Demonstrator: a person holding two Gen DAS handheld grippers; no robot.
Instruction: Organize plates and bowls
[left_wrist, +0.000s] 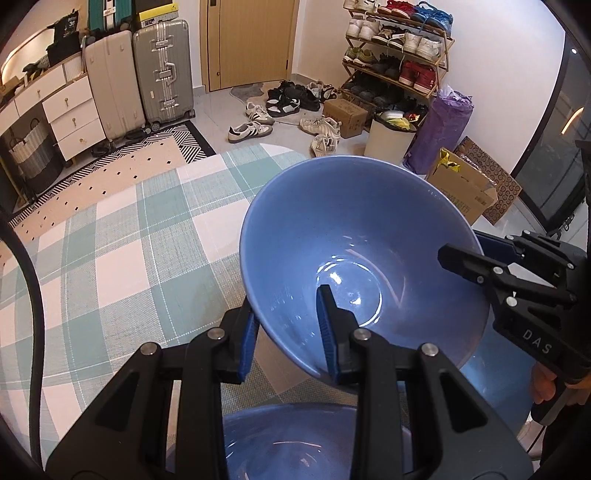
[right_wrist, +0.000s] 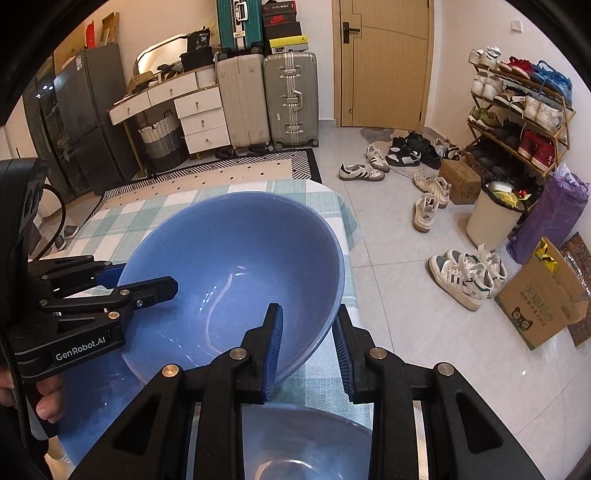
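Both grippers, left gripper (left_wrist: 290, 332) and right gripper (right_wrist: 308, 349), pinch opposite rims of the blue bowl (left_wrist: 354, 258), steadying it tilted above a second bowl (left_wrist: 295, 439) for nesting.

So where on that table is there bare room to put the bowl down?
The checked cloth left of the raised bowl is bare, out to the table's far edge. It is crowded nearer: a second bowl lies under the left hand-held gripper, and the right hand-held gripper also straddles the rim.

Bowl (left_wrist: 354, 236): glossy smooth blue ceramic look. Tablecloth (left_wrist: 122, 243): matt woven checked cloth. Fingers (left_wrist: 327, 332): ribbed blue pads, black plastic.
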